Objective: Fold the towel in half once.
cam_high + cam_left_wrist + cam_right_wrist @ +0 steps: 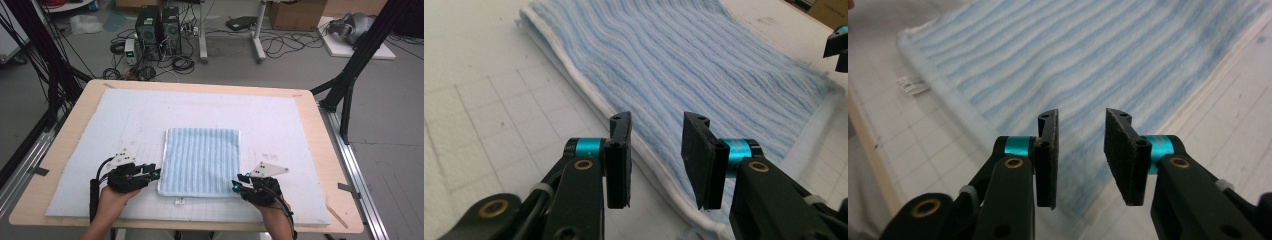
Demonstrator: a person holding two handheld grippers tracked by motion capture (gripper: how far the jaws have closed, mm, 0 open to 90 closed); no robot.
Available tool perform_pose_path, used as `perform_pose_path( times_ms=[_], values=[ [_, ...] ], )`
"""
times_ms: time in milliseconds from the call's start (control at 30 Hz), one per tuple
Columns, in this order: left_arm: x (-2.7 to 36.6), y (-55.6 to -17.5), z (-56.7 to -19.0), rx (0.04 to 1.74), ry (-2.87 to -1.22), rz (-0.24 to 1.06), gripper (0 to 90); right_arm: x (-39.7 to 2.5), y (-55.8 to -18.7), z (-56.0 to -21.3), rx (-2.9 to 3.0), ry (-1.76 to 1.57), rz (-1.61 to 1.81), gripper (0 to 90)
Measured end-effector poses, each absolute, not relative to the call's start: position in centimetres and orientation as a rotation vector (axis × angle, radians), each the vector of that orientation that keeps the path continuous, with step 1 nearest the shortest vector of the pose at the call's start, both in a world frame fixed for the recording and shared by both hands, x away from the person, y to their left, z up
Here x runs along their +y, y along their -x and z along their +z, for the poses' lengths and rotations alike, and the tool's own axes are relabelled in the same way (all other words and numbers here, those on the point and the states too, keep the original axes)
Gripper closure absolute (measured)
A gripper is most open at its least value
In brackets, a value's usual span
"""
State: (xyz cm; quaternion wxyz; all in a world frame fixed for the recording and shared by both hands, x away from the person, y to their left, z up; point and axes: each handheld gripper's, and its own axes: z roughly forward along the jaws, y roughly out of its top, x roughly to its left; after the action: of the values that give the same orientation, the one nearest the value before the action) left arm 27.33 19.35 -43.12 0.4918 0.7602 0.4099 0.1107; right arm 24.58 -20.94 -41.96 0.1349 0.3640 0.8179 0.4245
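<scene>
A pale wooden desk (70, 125) carries a white gridded mat (140, 115) covering most of its top. A folded blue striped towel (202, 160) lies on the mat, between the fingers (156, 173).

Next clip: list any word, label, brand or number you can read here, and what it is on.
No readable text.
Small white tag at the near edge of the folded blue striped towel: too small to read.
Faint marks on the white gridded mat: too blurred.

My left gripper (156, 173) and right gripper (235, 183) sit low, pointing inward toward each other. Both sets of jaws stand parted, holding nothing. My forearms come in from below.
</scene>
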Motion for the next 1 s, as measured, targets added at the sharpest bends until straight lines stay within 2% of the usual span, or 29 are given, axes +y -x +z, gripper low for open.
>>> perform_pose_path(
  times_ms=[200, 500, 700, 833, 1000],
  values=[
    [19.0, -29.8, -43.2, 1.005, -1.84, 0.264, 65.5, -20.7, -27.2, -42.4, 2.327, -1.06, 1.226, 61.8],
    [17.6, -34.2, -43.1, 0.997, -1.837, 0.286, 67.9, -20.3, -31.1, -42.8, 2.324, -1.088, 1.19, 62.7],
    [15.9, -37.5, -43.6, 1.016, -1.934, 0.305, 67.9, -19.8, -33.5, -43.6, 2.363, -1.099, 1.146, 63.0],
    [15.5, -38.9, -44.6, 1.079, -1.941, 0.307, 67.7, -19.8, -34.4, -44.2, 2.383, -1.1, 1.107, 64.0],
    [15.4, -39.7, -44.8, 1.107, -1.964, 0.401, 70.1, -19.7, -34.5, -44.3, 2.389, -1.092, 1.022, 64.9]
  ],
)
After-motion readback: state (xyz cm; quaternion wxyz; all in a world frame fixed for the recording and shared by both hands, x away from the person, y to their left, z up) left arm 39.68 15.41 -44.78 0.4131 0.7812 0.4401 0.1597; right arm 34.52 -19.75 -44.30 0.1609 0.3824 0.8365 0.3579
